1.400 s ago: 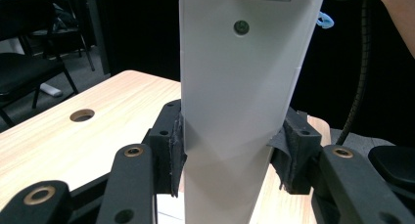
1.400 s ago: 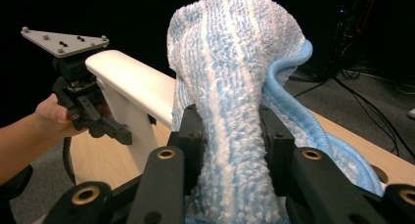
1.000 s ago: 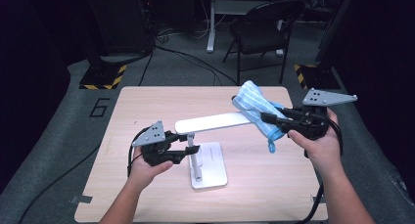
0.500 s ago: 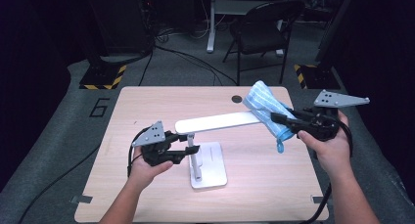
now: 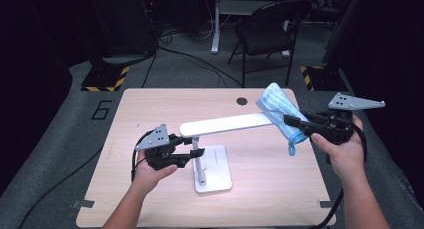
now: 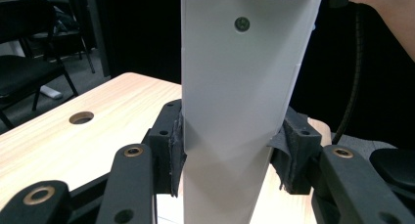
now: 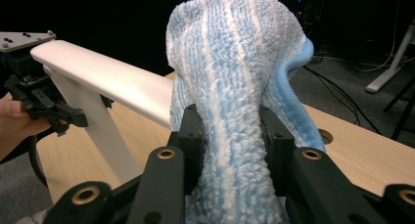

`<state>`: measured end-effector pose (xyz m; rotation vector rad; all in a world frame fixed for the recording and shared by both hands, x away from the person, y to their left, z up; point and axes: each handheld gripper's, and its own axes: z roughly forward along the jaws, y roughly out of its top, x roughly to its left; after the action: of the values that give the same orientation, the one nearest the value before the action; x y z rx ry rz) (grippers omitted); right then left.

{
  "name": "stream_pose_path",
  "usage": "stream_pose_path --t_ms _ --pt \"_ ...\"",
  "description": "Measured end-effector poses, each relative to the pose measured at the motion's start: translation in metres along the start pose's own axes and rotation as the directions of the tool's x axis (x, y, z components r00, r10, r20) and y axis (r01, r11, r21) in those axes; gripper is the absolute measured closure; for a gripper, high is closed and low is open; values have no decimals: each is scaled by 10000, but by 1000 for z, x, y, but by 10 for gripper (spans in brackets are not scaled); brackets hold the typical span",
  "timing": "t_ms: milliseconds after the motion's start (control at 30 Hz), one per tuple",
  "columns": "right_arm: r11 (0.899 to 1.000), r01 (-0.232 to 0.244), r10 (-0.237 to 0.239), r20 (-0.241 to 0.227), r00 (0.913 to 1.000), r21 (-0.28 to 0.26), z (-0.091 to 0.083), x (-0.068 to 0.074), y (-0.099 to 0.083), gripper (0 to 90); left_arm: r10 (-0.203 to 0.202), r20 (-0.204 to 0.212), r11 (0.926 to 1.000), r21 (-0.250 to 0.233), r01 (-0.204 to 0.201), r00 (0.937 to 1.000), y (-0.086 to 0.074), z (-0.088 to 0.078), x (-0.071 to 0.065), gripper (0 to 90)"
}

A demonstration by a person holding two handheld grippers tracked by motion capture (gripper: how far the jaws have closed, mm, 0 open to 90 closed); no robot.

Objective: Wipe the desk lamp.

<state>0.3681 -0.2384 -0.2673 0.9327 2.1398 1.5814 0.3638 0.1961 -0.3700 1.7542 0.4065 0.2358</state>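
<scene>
A white desk lamp with a flat, matte, bar-shaped head (image 5: 227, 124) stands on a pale wood-grain tabletop (image 5: 150, 101), its slim post rising from a smooth square base plate (image 5: 214, 169) near the middle. The left claw (image 5: 192, 150) is closed on that post — in the left gripper view its frayed dark rubber pads (image 6: 176, 148) press flat against both sides of the smooth white upright (image 6: 235, 111), jaws roughly half apart to take its width. The right claw (image 5: 289, 120) is clamped on a fluffy blue-and-white striped terry cloth (image 5: 282, 109); in the right gripper view the looped pile (image 7: 235, 87) bulges up out of the jaws in a rounded hump, with a thicker plain-blue hem along its right edge. The cloth lies against the far end of the lamp head, over the right part of the tabletop, with a small blue loop (image 5: 291, 148) dangling below. A round cable hole (image 5: 242, 101) sits near the tabletop's far edge.
</scene>
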Motion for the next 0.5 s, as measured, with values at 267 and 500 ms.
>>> stream_pose_path --t_ms 267,500 --pt "9996 280 -280 -21 9996 97 11 11 6 687 6 2 10000 38 -6 10000 0 1 -1 520" --pt "9981 610 -600 -678 9959 130 28 31 11 687 -31 -7 10000 65 31 10000 1 1 0 520"
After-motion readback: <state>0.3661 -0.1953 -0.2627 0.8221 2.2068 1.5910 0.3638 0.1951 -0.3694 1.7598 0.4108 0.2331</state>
